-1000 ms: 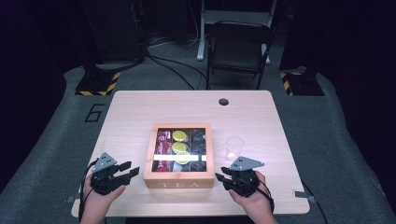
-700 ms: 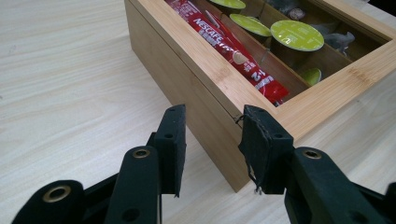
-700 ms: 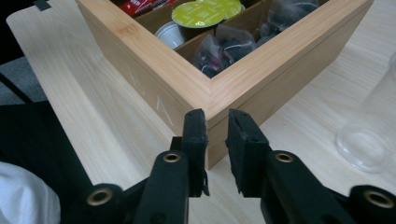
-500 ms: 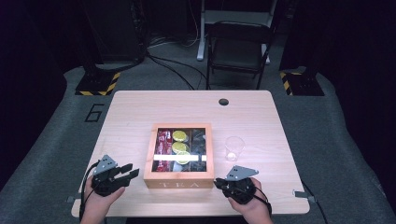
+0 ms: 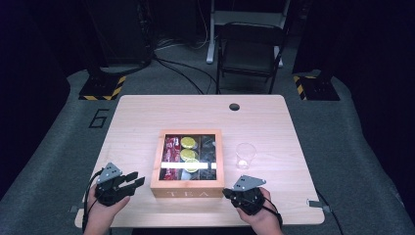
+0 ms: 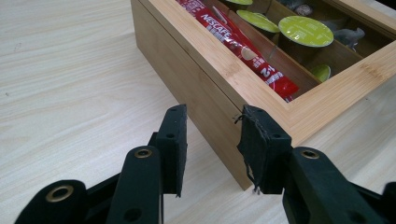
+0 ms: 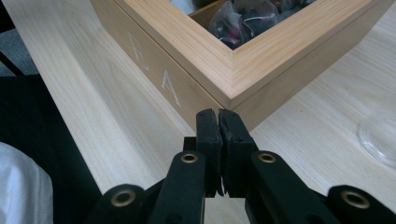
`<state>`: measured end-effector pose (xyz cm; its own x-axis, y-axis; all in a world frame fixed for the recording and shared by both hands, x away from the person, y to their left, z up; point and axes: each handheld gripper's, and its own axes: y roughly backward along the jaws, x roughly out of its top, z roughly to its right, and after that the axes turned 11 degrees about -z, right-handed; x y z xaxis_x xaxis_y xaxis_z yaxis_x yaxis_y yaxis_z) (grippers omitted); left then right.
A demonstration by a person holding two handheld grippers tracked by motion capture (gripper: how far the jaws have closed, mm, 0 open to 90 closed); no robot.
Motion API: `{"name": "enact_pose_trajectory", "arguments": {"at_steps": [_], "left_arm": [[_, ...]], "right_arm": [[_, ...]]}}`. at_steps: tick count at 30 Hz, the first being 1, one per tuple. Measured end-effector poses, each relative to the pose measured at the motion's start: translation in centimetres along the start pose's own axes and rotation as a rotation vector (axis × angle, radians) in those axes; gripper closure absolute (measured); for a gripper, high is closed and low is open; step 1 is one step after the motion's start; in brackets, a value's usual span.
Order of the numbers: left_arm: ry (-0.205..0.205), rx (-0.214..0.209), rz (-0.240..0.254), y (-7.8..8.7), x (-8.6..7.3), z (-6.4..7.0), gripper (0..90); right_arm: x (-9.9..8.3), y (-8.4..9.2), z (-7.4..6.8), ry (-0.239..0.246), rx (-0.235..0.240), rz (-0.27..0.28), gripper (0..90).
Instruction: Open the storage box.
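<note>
Flanking tea box (image 5: pixel 186 188) front corners, left gripper (image 5: pixel 133 180), right gripper (image 5: pixel 228 193)

Grey floor (image 5: pixel 58 147), black chair (image 5: pixel 247 54), dim room.

The high view looks forward and down from above the near edge of the table (image 5: pixel 147 117), taking in the whole top. Each tool's view sits low and close, facing a near corner of the wooden tea box (image 5: pixel 186 186), which all three views share.
</note>
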<state>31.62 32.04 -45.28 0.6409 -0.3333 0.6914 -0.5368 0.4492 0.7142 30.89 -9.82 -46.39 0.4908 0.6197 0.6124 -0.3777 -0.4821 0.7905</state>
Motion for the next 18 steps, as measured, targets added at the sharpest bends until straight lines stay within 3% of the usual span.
{"name": "enact_pose_trajectory", "arguments": {"at_steps": [4,7,18], "left_arm": [[0.001,0.0,0.006,-0.12,-0.03,-0.06,61.9],[0.006,-0.004,0.006,-0.09,0.0,0.03,62.0],[0.012,-0.003,0.005,0.0,-0.28,-0.11,62.2]], "right_arm": [[0.0,-0.02,0.24,-0.021,-0.012,0.006,89.9],[-0.07,-0.03,0.48,-0.008,0.004,0.009,90.0],[0.02,0.01,0.32,-0.011,-0.007,0.001,89.9]]}}
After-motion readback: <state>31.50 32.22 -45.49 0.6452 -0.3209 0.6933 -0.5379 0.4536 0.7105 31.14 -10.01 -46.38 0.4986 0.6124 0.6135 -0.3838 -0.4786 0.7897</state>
